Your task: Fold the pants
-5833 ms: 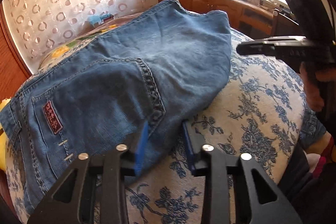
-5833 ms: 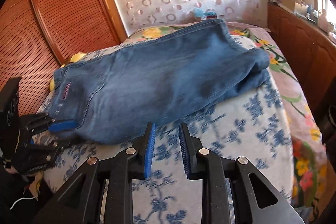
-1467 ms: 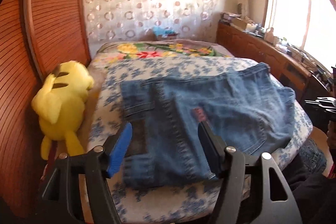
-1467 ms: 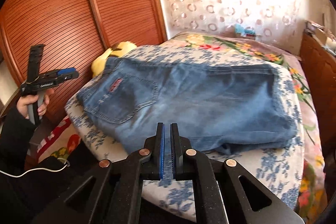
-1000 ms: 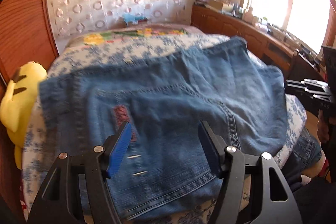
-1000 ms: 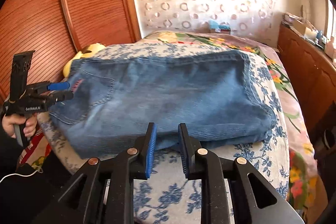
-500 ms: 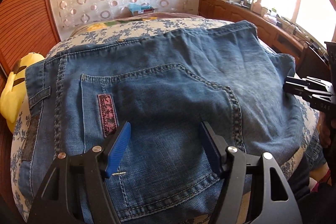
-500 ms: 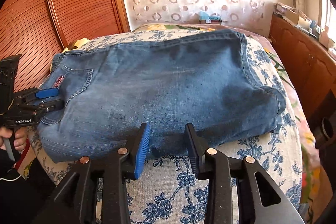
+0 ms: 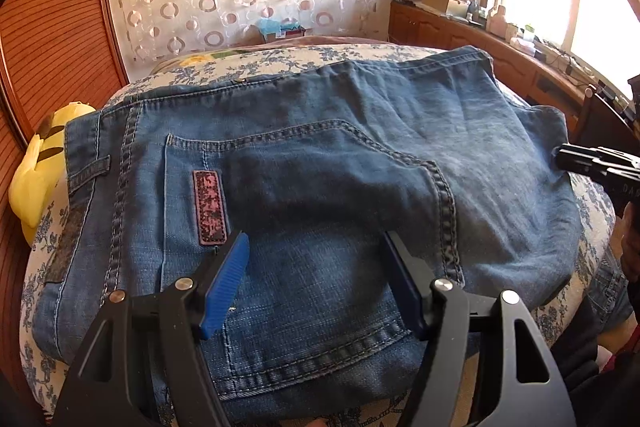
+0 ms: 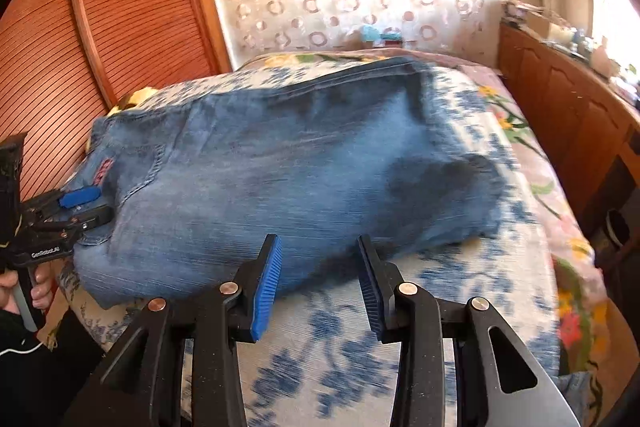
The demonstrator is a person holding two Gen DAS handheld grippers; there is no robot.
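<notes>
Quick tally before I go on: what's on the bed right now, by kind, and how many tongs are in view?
Pants: 1, the blue jeans, partly folded on the floral bedspread
Yellow plush toys: 1, the yellow plush toy at the bed's edge by the jeans' waistband
Tongs: 2, the left tongs open over the back pocket; the right tongs, opening, at the jeans' near edge
Total: 4

"GenRobot.AI" in white on the black left gripper [image 10: 86, 205], red patch [image 9: 209, 207] on jeans pocket unreadable
</notes>
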